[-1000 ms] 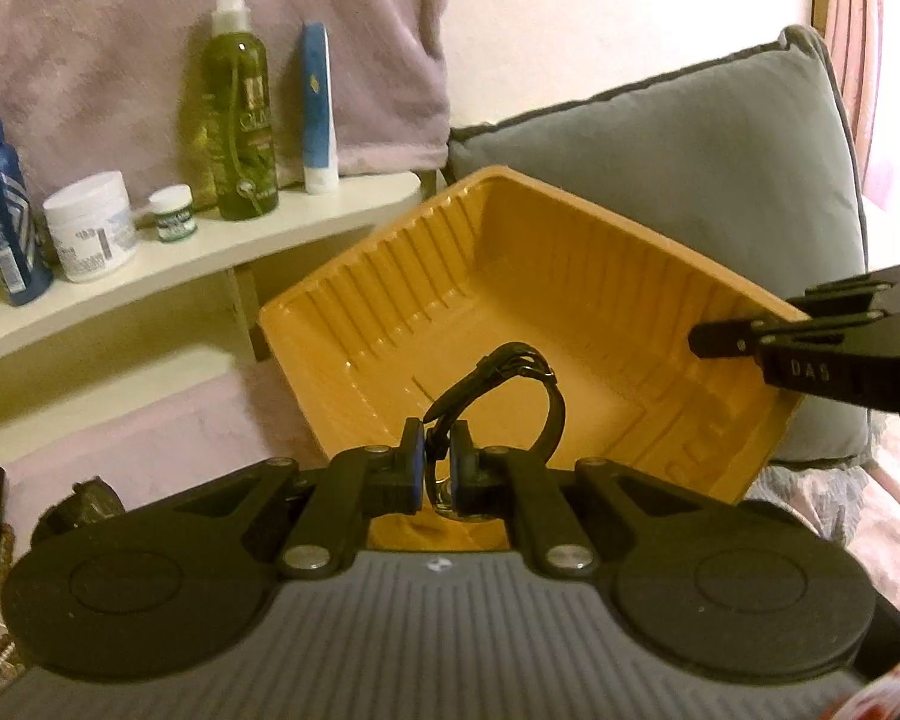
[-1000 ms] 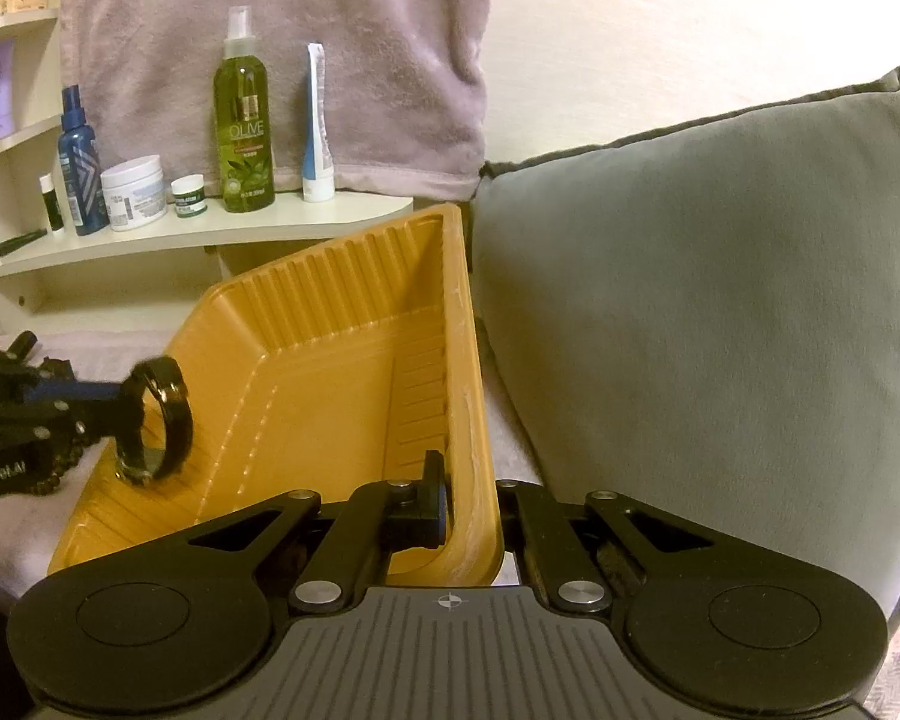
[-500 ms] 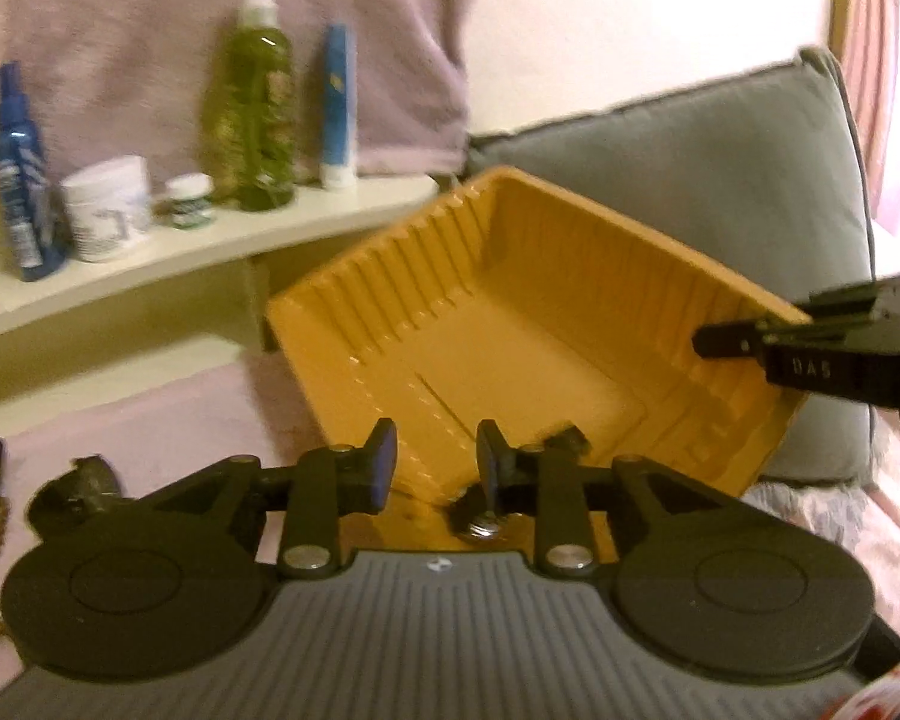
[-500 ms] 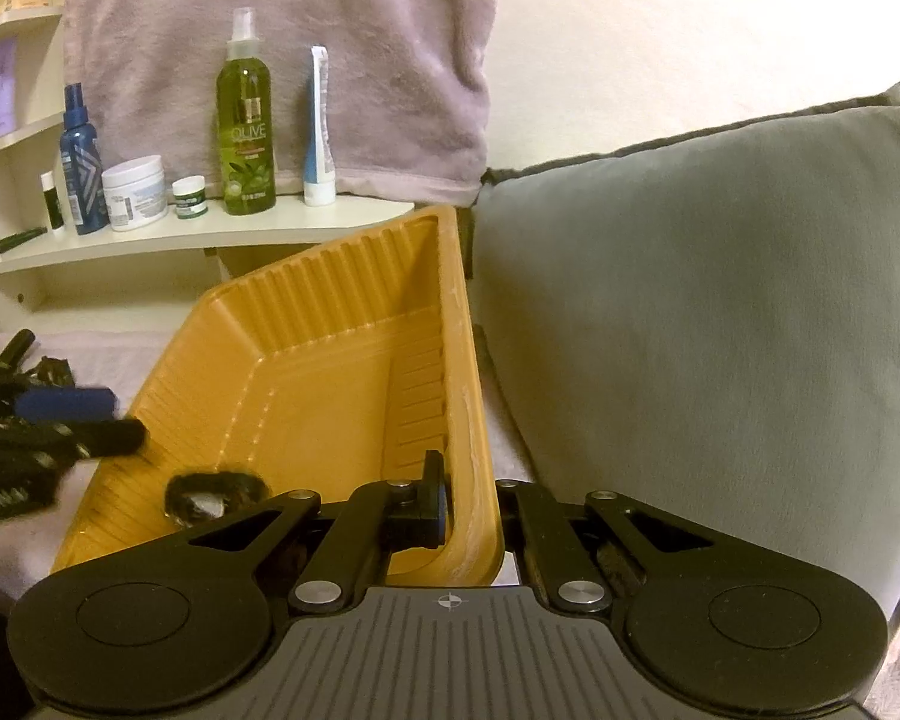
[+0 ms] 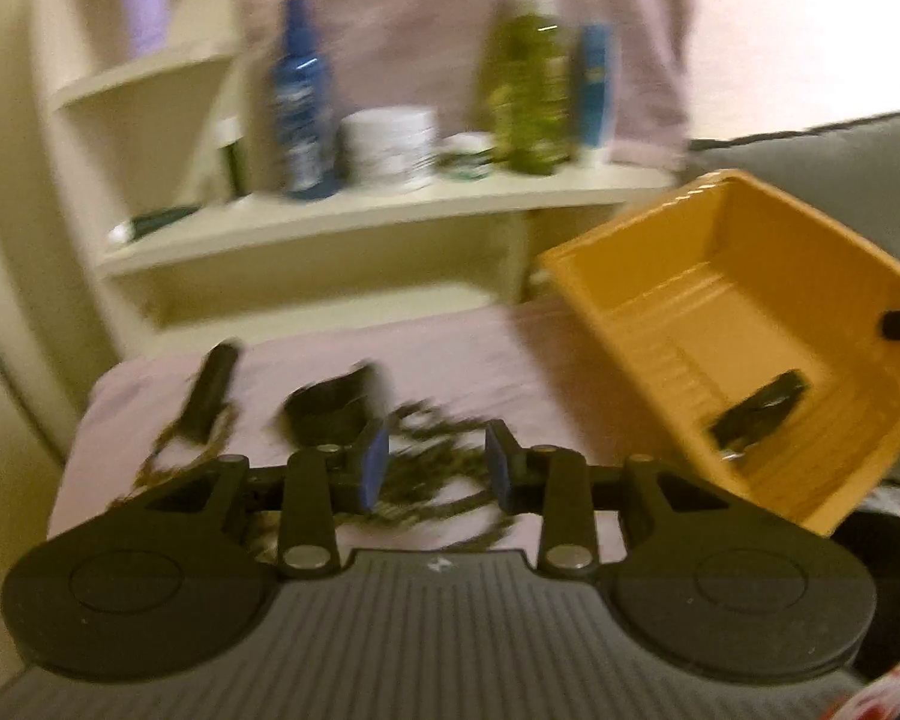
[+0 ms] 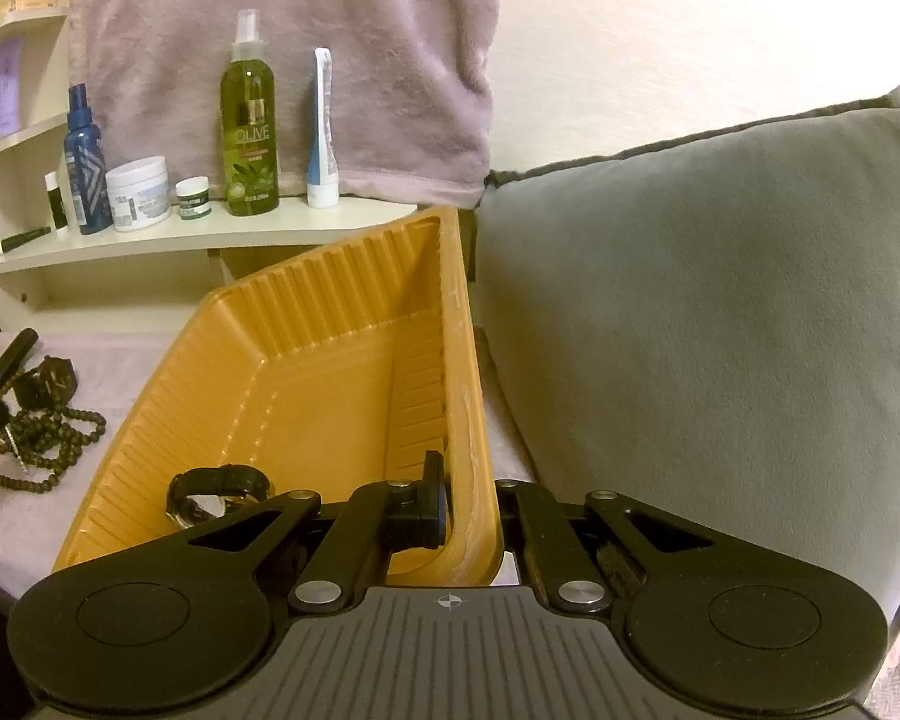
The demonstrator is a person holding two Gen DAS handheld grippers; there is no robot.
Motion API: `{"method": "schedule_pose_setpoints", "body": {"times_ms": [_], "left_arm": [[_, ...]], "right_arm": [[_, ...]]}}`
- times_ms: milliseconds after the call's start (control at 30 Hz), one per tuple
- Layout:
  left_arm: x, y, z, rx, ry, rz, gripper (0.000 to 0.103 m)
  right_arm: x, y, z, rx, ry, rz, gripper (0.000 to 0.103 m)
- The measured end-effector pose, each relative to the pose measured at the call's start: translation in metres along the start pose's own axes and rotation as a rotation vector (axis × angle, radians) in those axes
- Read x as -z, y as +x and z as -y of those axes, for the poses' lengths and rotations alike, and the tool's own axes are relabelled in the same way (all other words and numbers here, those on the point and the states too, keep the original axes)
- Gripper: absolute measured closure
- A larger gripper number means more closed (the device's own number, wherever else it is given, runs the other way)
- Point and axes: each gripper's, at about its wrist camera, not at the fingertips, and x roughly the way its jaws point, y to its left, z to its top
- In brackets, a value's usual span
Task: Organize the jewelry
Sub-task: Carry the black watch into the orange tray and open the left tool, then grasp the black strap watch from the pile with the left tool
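An orange plastic tray (image 6: 330, 360) (image 5: 678, 276) sits tilted on the pink cloth against a grey cushion. A black wristwatch (image 6: 219, 489) (image 5: 756, 408) lies in the tray's near corner. My right gripper (image 6: 471, 510) is shut on the tray's right rim. My left gripper (image 5: 432, 468) is open and empty above a dark bead necklace (image 5: 426, 468) (image 6: 36, 438) on the cloth. A second black band (image 5: 330, 405) and a dark tube (image 5: 210, 387) lie beyond the beads. The left wrist view is blurred.
A cream shelf (image 6: 198, 234) behind holds a blue bottle (image 6: 84, 168), a white jar (image 6: 138, 192), a small jar, an olive spray bottle (image 6: 249, 132) and a tube. A mauve towel hangs above. The grey cushion (image 6: 708, 300) fills the right.
My left gripper opened and let the watch drop into the tray, then swung left to hover over the bead necklace. My right gripper kept its hold on the tray rim.
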Motion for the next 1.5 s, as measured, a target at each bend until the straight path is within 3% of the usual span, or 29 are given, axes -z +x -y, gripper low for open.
{"method": "schedule_pose_setpoints", "body": {"times_ms": [200, 700, 1200, 1433, 1500], "left_arm": [[0.008, 0.005, -0.027, -0.089, 0.007, -0.004, 0.071], [0.037, 0.004, -0.035, -0.087, -0.002, -0.071, 0.072], [-0.007, 0.046, -0.019, -0.04, 0.071, -0.019, 0.072], [-0.019, 0.074, -0.02, -0.038, 0.118, -0.065, 0.072], [-0.021, 0.081, -0.022, -0.036, 0.126, -0.089, 0.077]], "right_arm": [[0.0, 0.002, 0.0, 0.003, -0.001, -0.007, 0.099], [0.002, 0.007, 0.004, 0.01, -0.003, -0.024, 0.098], [0.001, 0.01, 0.008, 0.006, -0.003, -0.028, 0.098], [0.003, 0.011, 0.009, 0.007, 0.001, -0.031, 0.098], [0.004, 0.012, 0.009, 0.009, 0.003, -0.033, 0.098]]}}
